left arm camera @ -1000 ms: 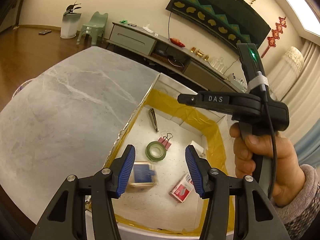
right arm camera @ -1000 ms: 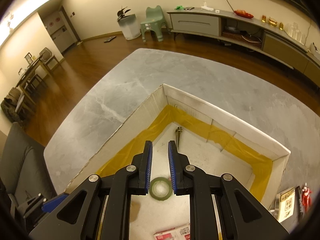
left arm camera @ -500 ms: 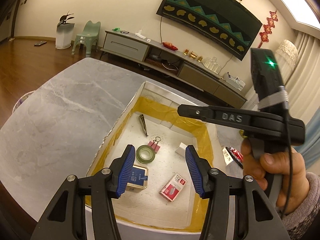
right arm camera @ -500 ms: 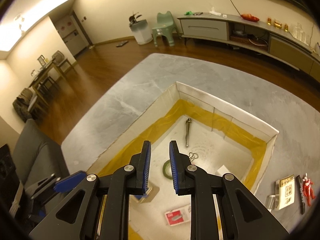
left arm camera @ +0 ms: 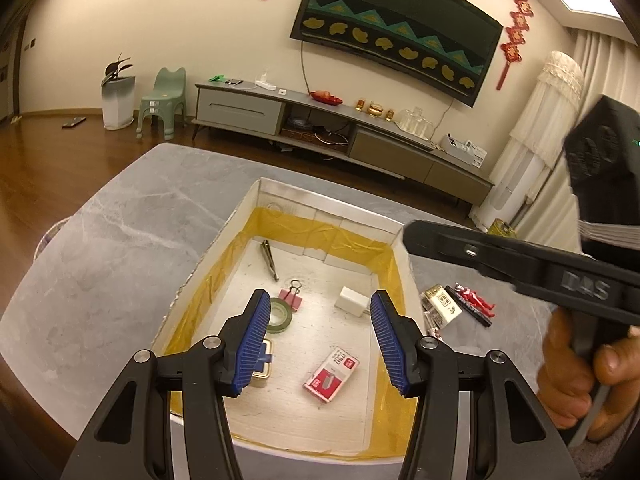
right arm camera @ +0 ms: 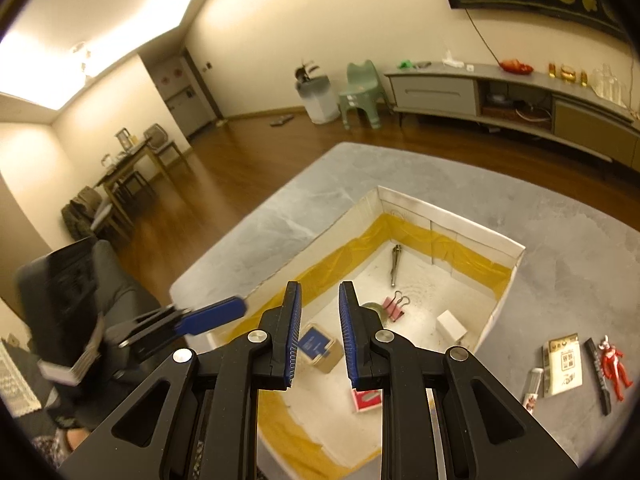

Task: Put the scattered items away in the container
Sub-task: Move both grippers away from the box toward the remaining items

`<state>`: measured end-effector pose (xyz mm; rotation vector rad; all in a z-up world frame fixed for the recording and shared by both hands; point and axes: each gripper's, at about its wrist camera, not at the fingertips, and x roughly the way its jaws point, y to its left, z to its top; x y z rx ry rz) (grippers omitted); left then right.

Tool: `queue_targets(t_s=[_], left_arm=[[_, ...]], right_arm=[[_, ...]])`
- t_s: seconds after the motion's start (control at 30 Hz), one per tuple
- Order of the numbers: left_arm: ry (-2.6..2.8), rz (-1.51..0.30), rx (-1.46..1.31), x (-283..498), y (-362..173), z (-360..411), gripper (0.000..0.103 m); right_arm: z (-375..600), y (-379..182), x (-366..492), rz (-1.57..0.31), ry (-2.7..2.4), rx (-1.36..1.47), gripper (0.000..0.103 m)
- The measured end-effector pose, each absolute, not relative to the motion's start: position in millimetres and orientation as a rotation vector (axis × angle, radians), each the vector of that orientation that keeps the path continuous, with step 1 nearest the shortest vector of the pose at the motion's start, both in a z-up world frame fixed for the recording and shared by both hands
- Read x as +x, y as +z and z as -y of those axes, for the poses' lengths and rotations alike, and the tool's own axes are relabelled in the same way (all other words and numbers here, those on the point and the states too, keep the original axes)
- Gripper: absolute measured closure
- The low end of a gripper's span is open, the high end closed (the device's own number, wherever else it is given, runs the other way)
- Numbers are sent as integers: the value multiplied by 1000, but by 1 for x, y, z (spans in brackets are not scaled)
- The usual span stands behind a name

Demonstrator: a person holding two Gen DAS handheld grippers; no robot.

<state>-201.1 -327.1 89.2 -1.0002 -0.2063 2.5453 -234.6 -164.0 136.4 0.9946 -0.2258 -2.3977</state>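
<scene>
Scattered items are mostly sitting inside the white rectangular box lined with yellow tape (left arm camera: 394, 268), which is resting on the grey marble-look table (left arm camera: 104, 248). You are looking at six things already on its floor: the slim metal nail clipper (left arm camera: 270, 260) near the far wall, the pink binder clip (left arm camera: 292, 295), the roll of green tape (left arm camera: 278, 319) touching that clip, the small white block (left arm camera: 352, 300), the red and white staple box (left arm camera: 331, 368) and the flat tin with the blue label (right arm camera: 318, 344).

Outside the box, on the table just beside its right wall, a small cluster is waiting: the cream printed card packet (right arm camera: 564, 364), the red and silver toy figure (right arm camera: 614, 368) on a dark strip, and a small silvery packet (right arm camera: 534, 386).

Your left gripper (left arm camera: 318, 340) is hovering above the box with its blue-padded fingers (left arm camera: 254, 344) spread wide and holding nothing. Your right gripper (right arm camera: 318, 336) is hanging over the near left part of the box, fingers a narrow gap apart, nothing between them.

By my reckoning you are roughly two-thirds through, with only that right-hand cluster left to bring in.
</scene>
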Motion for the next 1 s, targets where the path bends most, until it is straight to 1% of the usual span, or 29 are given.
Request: queue_targets(t_s=[0.23, 0.63, 1.0], left_arm=[[2547, 130, -974, -192, 97, 301, 49], [2514, 27, -930, -170, 106, 252, 49], [2390, -89, -919, -145, 103, 174, 49]], right_arm=[[139, 146, -185, 247, -2380, 890, 82], [91, 155, -152, 348, -2401, 838, 82], [43, 159, -119, 403, -2468, 822, 82]])
